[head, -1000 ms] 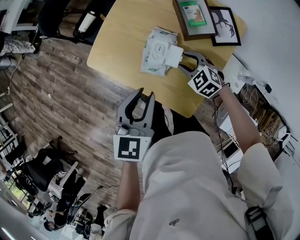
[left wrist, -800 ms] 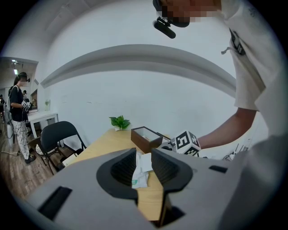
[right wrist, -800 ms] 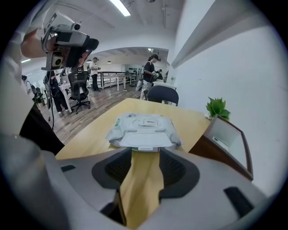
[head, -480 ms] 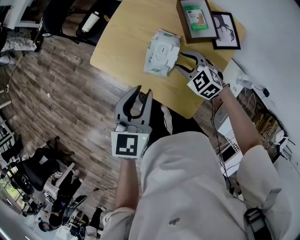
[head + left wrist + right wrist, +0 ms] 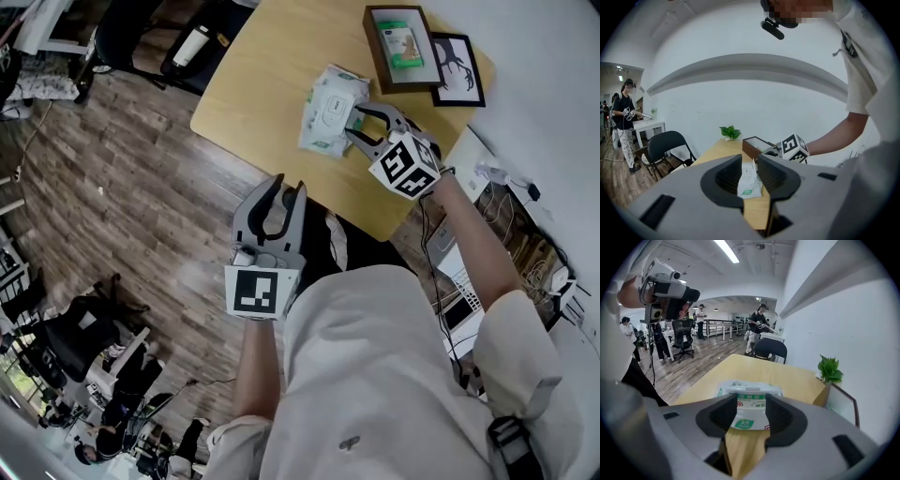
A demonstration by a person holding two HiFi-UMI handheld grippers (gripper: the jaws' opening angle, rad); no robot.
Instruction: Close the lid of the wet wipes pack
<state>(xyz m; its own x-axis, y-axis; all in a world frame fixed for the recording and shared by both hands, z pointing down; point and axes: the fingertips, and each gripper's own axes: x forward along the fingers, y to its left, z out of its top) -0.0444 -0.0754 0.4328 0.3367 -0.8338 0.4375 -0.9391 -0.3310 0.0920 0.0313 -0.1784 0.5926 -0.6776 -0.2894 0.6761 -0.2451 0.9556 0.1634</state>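
wet wipes pack: soft, crinkled white film pouch with green print, lying flat on the smooth light-wood table with rounded corners. its rounded-rectangular rigid lid looks flat against the top face.

right gripper: grey moulded jaws with ribbed dark pads, spread apart, nothing between them, tips just beside the pack's near edge.

left gripper: off the table edge, well apart from the pack, jaws apart and empty.

dark wooden frame at the table's far corner.
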